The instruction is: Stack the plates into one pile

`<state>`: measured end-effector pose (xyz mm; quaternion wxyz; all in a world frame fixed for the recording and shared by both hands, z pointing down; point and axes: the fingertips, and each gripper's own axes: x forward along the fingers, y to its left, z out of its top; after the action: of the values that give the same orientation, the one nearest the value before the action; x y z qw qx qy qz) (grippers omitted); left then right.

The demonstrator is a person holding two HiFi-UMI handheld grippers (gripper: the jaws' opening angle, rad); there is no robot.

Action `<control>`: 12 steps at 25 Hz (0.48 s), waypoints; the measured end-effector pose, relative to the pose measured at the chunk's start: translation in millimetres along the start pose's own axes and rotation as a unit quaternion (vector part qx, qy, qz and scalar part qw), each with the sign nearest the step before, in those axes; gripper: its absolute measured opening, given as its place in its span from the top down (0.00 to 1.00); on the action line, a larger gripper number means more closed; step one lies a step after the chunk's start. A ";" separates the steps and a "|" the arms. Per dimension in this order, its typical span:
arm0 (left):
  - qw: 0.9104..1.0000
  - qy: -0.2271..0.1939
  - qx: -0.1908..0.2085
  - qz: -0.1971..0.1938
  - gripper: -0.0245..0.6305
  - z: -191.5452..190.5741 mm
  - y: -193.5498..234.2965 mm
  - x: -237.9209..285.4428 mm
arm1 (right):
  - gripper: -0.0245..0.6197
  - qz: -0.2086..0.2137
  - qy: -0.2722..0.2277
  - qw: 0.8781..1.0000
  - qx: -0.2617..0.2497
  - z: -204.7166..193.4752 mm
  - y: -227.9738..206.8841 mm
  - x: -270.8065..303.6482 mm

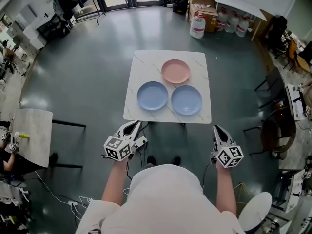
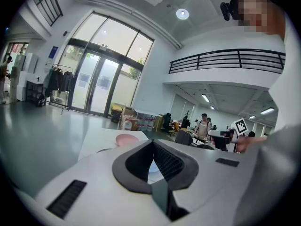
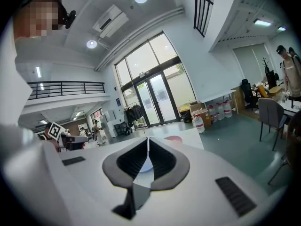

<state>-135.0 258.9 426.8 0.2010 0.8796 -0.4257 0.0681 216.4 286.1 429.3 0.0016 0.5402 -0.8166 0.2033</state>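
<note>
Your left gripper [image 1: 136, 125] hangs just short of the table [image 1: 141, 62], off its near-left corner. Its jaws are pressed together with nothing between them, and its own view shows the pads meeting at the tip with only tabletop beyond.

So far none of the stacking is done — all three plates lie singly on the table, none resting on another.

- **Left blue plate** [image 1: 152, 95]: it sits on the near-left part of the table, closest to your left gripper.
- **Pink plate** [image 1: 175, 71]: it lies farther from you, behind the gap between the two blue ones.
- **Right blue plate** [image 1: 186, 100]: it sits just beside the left one, close to the near edge.

The three make a tight triangle with their rims just beside each other. Whether any rims actually touch I cannot tell.

Your right gripper [image 1: 216, 128] hangs off the table's near-right corner. It is closed too and holds nothing, and its view looks along the shut jaws toward the plates.

In my judgement the whole task is ahead of you. Two plates have to be lifted and set on the third, one after the other. Either gripper must first part its jaws and take a rim before anything can move. The shallow rims lie low on the tabletop, so getting a jaw under one looks like the fiddly part.
</note>
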 end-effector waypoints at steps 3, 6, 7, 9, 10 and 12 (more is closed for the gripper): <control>1.000 0.005 -0.007 0.004 0.94 -7.6 -7.9 11.2 | 0.92 0.000 0.006 1.000 0.005 -3.4 -16.2 -2.5; 1.000 0.009 -0.010 0.009 0.94 -13.2 -16.4 23.2 | 0.92 0.005 0.012 1.000 0.008 -6.3 -31.3 -4.2; 1.000 0.011 -0.010 0.010 0.94 -14.6 -19.8 28.7 | 0.91 0.007 0.014 1.000 0.009 -6.9 -36.9 -4.7; 1.000 0.013 -0.009 0.011 0.94 -18.1 -27.2 39.5 | 0.92 0.011 0.018 1.000 0.011 -9.2 -47.2 -6.3; 1.000 0.014 -0.009 0.011 0.94 -20.1 -31.1 43.7 | 0.91 0.013 0.020 1.000 0.012 -11.0 -51.4 -7.6; 1.000 0.014 -0.009 0.012 0.94 -23.6 -38.6 50.5 | 0.92 0.018 0.022 1.000 0.014 -13.6 -58.3 -9.9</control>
<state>-72.1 253.7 451.6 0.2139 0.8715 -0.4341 0.0789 269.1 279.9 458.8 0.0090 0.5210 -0.8229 0.2264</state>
